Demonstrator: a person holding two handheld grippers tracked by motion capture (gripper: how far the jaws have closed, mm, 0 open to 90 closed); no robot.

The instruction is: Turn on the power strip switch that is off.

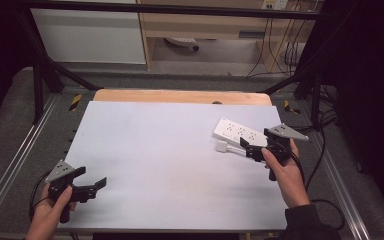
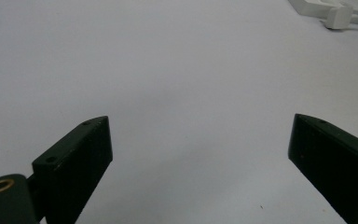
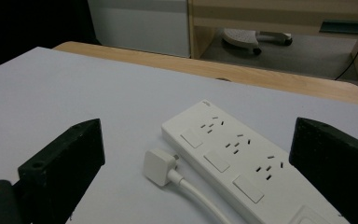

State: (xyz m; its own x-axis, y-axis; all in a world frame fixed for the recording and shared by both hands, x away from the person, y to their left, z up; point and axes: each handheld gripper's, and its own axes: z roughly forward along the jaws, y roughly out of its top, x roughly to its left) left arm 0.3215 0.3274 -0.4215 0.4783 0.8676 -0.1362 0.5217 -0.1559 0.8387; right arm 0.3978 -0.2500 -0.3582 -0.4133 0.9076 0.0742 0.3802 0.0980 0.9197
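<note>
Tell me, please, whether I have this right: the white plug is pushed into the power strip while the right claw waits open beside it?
Not quite: the plug lies loose on the table beside the power strip, as the right gripper view shows. The right claw is indeed open beside it.

Soft, even overhead light brightens the white table [image 1: 170, 150]; its surroundings fall into dim shadow. Faint shadows lie beneath the power strip [image 3: 242, 163] and plug [image 3: 161, 166]. Close-up black jaws look soft and underexposed. No glare.
</note>
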